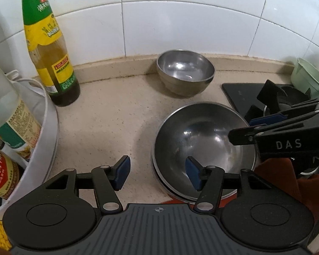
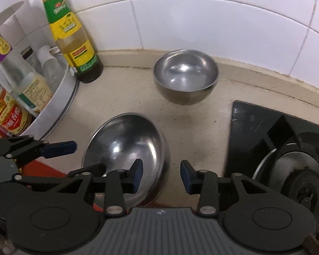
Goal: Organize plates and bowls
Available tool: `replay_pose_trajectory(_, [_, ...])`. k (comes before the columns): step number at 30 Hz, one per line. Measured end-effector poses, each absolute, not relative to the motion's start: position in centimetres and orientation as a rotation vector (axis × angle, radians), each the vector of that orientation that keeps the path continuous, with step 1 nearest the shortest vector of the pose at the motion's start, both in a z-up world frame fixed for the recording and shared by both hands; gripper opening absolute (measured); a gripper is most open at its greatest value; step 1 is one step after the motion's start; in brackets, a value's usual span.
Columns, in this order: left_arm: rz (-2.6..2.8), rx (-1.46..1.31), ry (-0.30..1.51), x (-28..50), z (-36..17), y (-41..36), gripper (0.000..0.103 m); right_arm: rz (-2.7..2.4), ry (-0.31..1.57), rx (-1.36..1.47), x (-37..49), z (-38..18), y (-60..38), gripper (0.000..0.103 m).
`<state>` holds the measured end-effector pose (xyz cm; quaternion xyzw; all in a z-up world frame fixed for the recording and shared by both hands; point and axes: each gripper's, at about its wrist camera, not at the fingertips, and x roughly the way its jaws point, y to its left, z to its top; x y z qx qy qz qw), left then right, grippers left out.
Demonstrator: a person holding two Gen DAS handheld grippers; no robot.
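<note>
A large steel bowl [image 1: 204, 146] [image 2: 125, 146] sits near the counter's front, nested on another bowl whose rim shows beneath it. My left gripper [image 1: 157, 173] is open across its left rim, with one finger inside and one outside, and neither pad presses. On the opposite rim my right gripper [image 2: 161, 176] is open in the same way, its left finger inside the bowl. Each gripper's blue pads [image 1: 265, 120] [image 2: 59, 148] show in the other's view. A small steel bowl [image 1: 185, 74] [image 2: 185, 74] stands upright by the tiled wall.
A sauce bottle [image 1: 51, 53] [image 2: 72, 34] stands at the back left. Beside it is a white round rack [image 1: 49, 127] [image 2: 59, 106] holding several bottles. A black gas stove [image 1: 240, 95] [image 2: 265, 131] lies at the right, with a green cup [image 1: 306, 78] behind it. Something red [image 1: 287, 180] lies under the bowls.
</note>
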<state>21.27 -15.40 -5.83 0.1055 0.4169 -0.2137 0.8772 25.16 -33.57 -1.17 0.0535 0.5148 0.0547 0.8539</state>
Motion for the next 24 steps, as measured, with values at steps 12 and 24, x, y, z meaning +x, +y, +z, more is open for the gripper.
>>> replay_pose_trajectory(12, [-0.407,0.225,0.866,20.9,-5.6,-14.8,0.069,0.099,1.048,0.155,25.0,-2.3,-35.0,0.036])
replay_pose_trajectory(24, [-0.396,0.207,0.814,21.8,-3.3,-14.6,0.072,0.116,1.025,0.176,25.2,-1.2,-35.6,0.036])
